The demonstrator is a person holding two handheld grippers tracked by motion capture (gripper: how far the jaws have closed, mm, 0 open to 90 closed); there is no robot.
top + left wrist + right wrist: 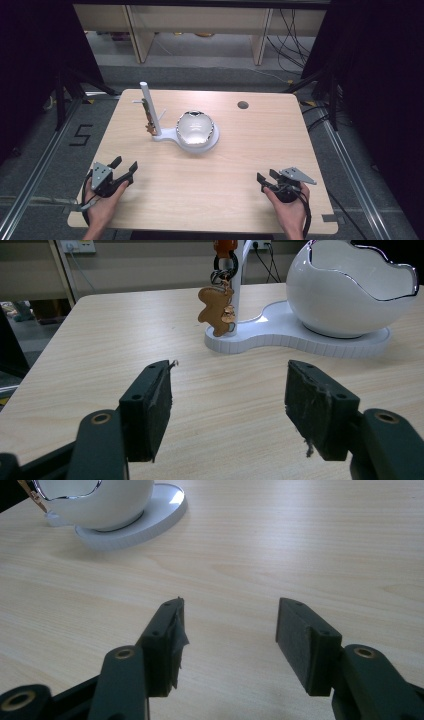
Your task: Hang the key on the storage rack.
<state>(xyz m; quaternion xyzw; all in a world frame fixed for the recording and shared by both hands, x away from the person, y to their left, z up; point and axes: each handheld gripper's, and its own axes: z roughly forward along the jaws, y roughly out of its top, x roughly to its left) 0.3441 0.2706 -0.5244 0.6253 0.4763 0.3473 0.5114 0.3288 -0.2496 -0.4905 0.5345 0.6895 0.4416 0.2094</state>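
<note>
On the pale wood-grain bench (210, 170), the largest thing is the white ceramic stand (192, 137), a flat base that carries a glossy egg-shaped bowl with a chrome-edged jagged rim (350, 290) and, at its narrower end, a slim white upright post (150, 107). It sits toward the far middle of the bench, well apart from both hands. The bowl looks heavy and smooth; I judge that a sideways knock on the post could skid or tip the whole stand, since nothing seems to fasten it down.

The left gripper (122, 169) rests at the near left corner with its fingers (150, 405) spread wide and holding nothing; the right gripper (265, 178) lies at the near right, likewise spread and empty. Both fingers carry frayed pads, which may grip thin metal poorly.

Smallest is the brown gingerbread-man key charm (216, 310), hanging on dark rings from a peg on the post, just above the base. The left gripper points toward it. The risks I see: closing on the dangling charm may let it swing away or slip; pulling it outward instead of lifting may snag the ring on the peg and drag the stand; a dropped charm may chip the bowl's rim.
</note>
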